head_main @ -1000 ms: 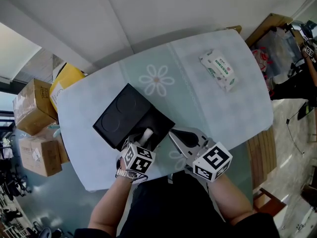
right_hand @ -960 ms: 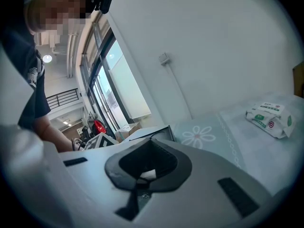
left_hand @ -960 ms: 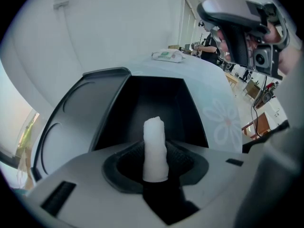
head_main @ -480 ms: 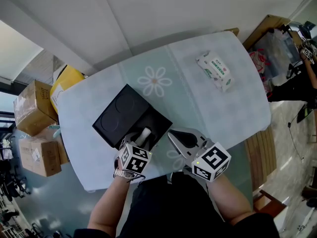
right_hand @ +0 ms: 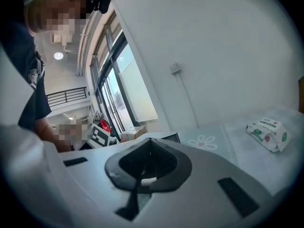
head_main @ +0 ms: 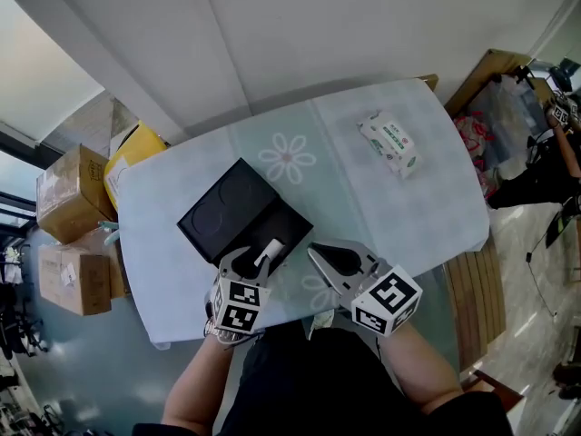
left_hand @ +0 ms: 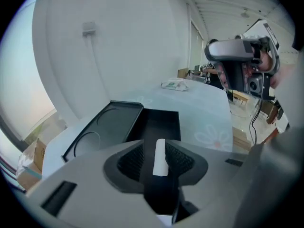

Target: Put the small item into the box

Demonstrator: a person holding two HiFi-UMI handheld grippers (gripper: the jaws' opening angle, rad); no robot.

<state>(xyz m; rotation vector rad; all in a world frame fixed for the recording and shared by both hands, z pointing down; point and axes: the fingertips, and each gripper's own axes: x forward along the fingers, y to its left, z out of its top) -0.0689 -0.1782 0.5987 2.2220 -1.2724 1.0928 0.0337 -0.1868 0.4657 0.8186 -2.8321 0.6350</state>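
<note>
A black box (head_main: 290, 223) lies open on the table, its lid (head_main: 222, 212) folded out to the left. The small white item (head_main: 270, 249) rests in the box's near end. My left gripper (head_main: 245, 257) hovers just above and short of it. Its jaws have just been closing a little but stand open. In the left gripper view the white item (left_hand: 160, 156) shows in the gap, close to the right pad (left_hand: 179, 159), with dark box (left_hand: 161, 120) left of it. My right gripper (head_main: 315, 249) hangs beside the box's right corner, shut and empty (right_hand: 151, 140).
A pack of wet wipes (head_main: 388, 143) lies far right on the pale flowered tablecloth (head_main: 408, 216). Cardboard boxes (head_main: 68, 193) and a yellow bag (head_main: 132, 157) stand on the floor at the left. A wooden bench (head_main: 472, 289) runs along the right.
My left gripper has lifted and drawn back from the box while the white item stayed in it. The right gripper rose slightly.
</note>
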